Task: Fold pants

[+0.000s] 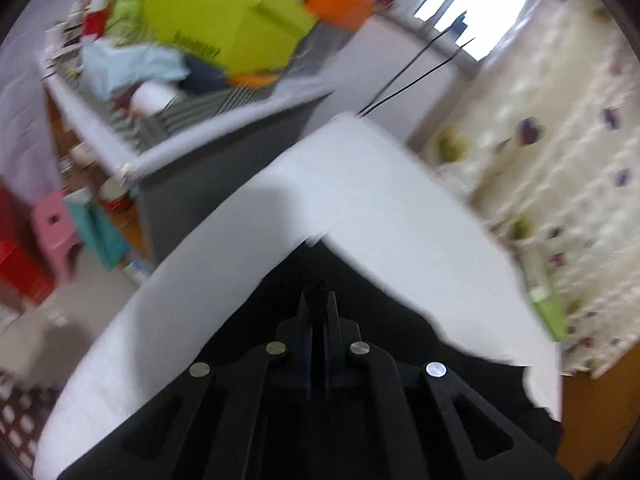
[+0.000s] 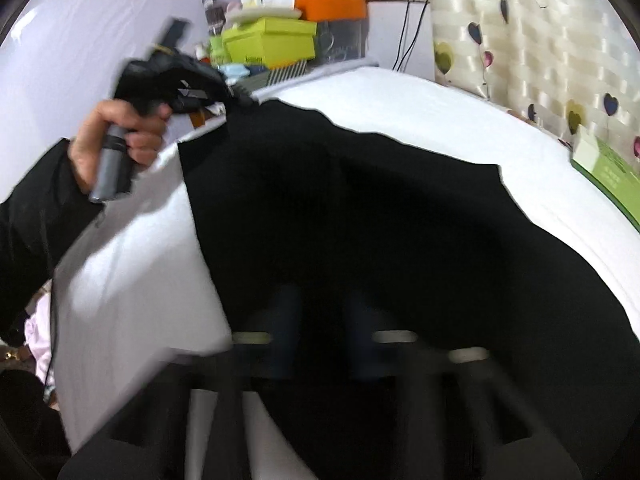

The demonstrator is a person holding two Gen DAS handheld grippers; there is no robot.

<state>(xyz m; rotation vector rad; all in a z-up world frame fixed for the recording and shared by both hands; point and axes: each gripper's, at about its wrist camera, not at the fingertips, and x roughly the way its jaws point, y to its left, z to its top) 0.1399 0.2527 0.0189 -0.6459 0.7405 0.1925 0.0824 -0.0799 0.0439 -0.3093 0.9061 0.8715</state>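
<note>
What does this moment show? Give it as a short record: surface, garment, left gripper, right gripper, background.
surface: white table
garment: black pants spread over the table, one corner raised
left gripper: fingers closed on a pinch of the pants; a hand holds it at the far left corner
right gripper: blurred, low over the near part of the pants; fingers look apart, grip unclear
background: lime green box, orange box, wall with heart shapes

Black pants (image 2: 360,208) – spread on white table (image 2: 420,96), far left corner lifted, rest flat w/ wavy edges.
</note>
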